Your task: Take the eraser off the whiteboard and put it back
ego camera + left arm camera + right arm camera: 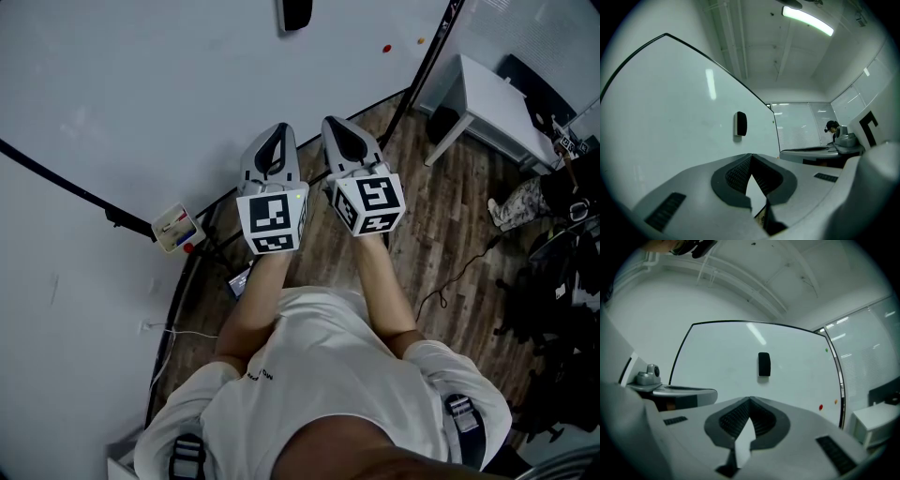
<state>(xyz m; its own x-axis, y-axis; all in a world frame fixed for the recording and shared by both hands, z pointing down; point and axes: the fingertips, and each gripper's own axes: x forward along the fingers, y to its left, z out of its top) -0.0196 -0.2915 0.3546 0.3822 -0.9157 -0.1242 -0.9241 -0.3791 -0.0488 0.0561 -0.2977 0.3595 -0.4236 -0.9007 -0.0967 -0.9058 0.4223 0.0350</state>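
A black eraser (295, 13) sticks to the whiteboard (141, 103), above and ahead of both grippers. It shows left of centre in the left gripper view (740, 123) and straight ahead in the right gripper view (764, 364). My left gripper (277, 129) and right gripper (336, 122) are held side by side, pointing at the board and short of it. Each gripper's tips meet, left (751, 155) and right (750, 399), with nothing between them. Neither touches the eraser.
A small box of markers (176, 228) hangs on the board's black stand at the lower left. Red (386, 48) and orange (421, 41) magnets sit near the board's right edge. A white table (497, 103) stands at the right, with cables (459, 277) on the wooden floor.
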